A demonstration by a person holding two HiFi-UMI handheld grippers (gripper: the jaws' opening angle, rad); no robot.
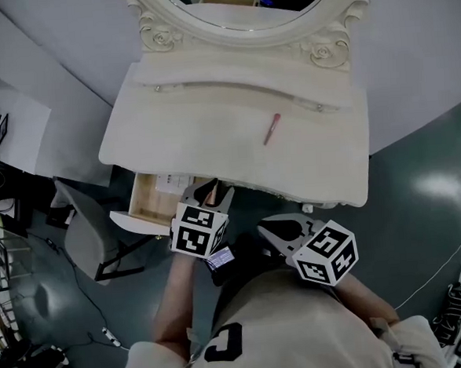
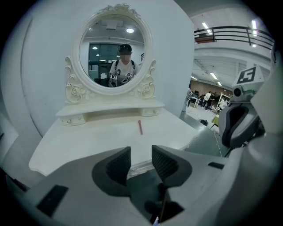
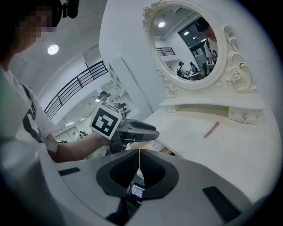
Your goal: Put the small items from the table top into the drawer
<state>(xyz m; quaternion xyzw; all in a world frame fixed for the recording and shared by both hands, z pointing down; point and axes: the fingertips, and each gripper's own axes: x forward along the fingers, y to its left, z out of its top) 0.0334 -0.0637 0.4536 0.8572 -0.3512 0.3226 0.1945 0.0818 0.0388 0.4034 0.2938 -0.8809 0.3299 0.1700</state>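
One slim pink stick (image 1: 271, 128), smooth and rod-shaped, lies alone on the glossy cream worktop (image 1: 180, 132), well ahead of both grippers. The left gripper (image 2: 141, 155) has its two dark ribbed fingers (image 2: 119, 165) apart with nothing between them. Just under them is one open drawer (image 1: 147, 202) with a pale wood lining. The right gripper (image 3: 139, 153) has its fingers (image 3: 126, 170) pressed together, empty. Beyond stands one oval mirror (image 2: 112, 55) in a carved frame.
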